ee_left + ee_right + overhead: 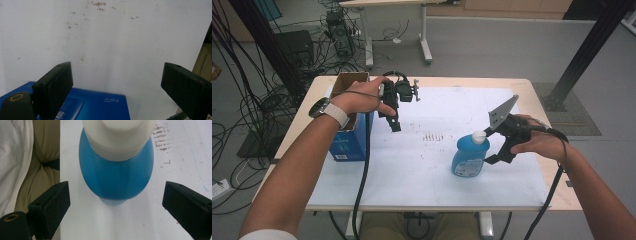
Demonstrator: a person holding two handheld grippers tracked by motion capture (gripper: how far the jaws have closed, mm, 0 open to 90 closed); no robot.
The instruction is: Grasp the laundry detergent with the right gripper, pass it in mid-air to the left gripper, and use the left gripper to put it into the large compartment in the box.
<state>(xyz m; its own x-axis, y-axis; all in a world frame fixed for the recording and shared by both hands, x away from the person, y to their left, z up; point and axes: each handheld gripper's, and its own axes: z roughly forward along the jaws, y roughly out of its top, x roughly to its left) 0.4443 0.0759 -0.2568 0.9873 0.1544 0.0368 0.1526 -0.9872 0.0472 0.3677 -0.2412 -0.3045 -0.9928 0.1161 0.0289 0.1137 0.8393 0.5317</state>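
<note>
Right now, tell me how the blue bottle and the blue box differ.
The blue bottle is rounded with a white cap; the blue box is square-edged with an open brown top. The bottle stands on the white sheet by the right tongs; the box sits at the table's left edge. Both are blue and upright.

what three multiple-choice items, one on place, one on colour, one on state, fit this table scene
1. Where does the box stand?
A. at the table's left edge
B. at the table's right edge
C. on the floor

2. What colour is the bottle's cap?
A. red
B. white
C. black

3. How are the right gripper's fingers?
A. pressed on the cap
B. shut on nothing
C. apart, clear of the bottle

Key:
1 A, the high view shows it beside the left arm.
2 B, the cap is white over a blue body.
3 C, the right gripper view shows gaps on both sides.
</note>
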